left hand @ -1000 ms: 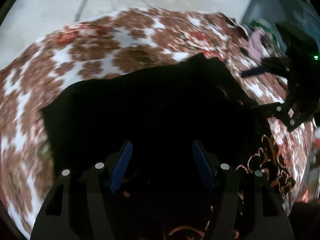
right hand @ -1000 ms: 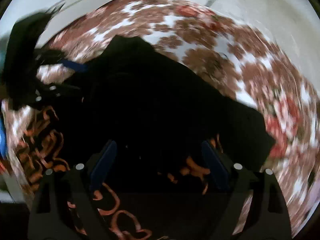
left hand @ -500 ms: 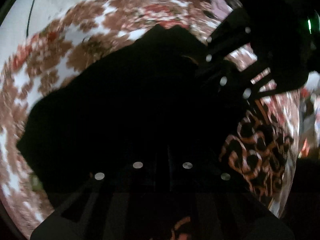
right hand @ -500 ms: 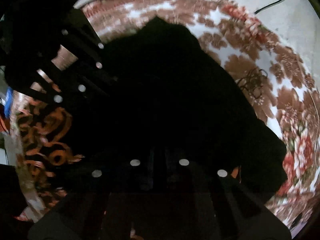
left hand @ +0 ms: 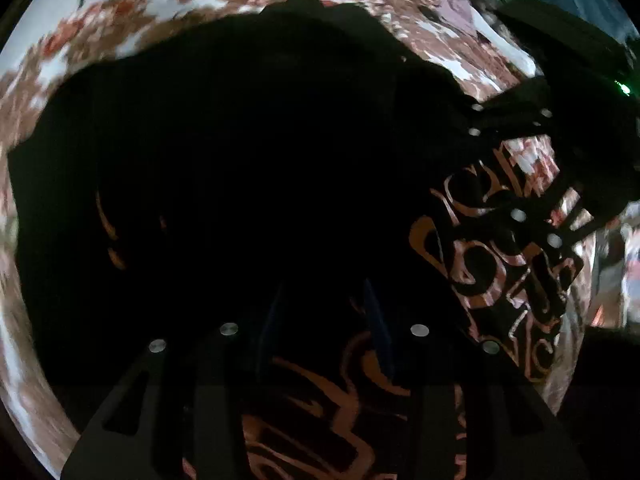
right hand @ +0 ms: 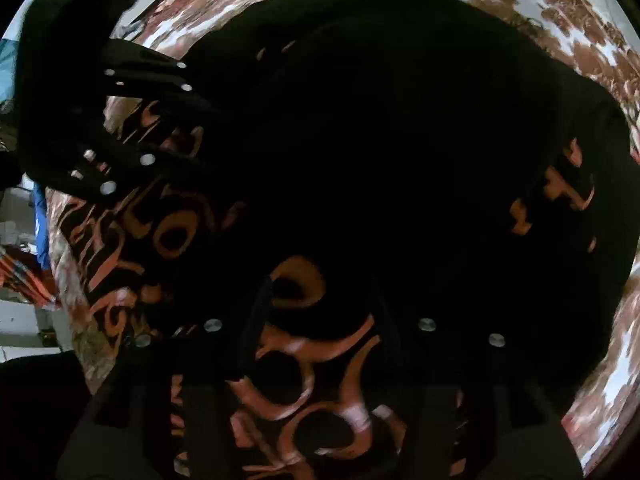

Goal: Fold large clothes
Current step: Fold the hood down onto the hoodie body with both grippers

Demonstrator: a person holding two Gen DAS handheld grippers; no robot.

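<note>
**Both grippers low over a black printed garment on a floral cloth**

A black garment [left hand: 248, 168] with orange lettering lay spread over a brown-and-white floral cloth [left hand: 168, 4], filling most of both wrist views. In the left wrist view the cloth showed as a band from 8 o'clock round to 1 o'clock, and the lettering sat at 3 to 5 o'clock and again at 6 o'clock between the fingers. The left gripper [left hand: 324, 320] hung close above the fabric, its blue-padded fingers [left hand: 378, 332] set a moderate gap apart with printed cloth visible between them; whether they pinched any fabric could not be told in the darkness. The right gripper [left hand: 560, 140] appeared at 2 to 3 o'clock, over the garment's lettered edge.

In the right wrist view the right gripper [right hand: 320, 320] also stood partly apart over large orange letters, grip unclear. The left gripper [right hand: 132, 120] showed at 9 to 10 o'clock. A blue object [right hand: 40, 224] lay at 9 o'clock beyond the cloth's edge.
</note>
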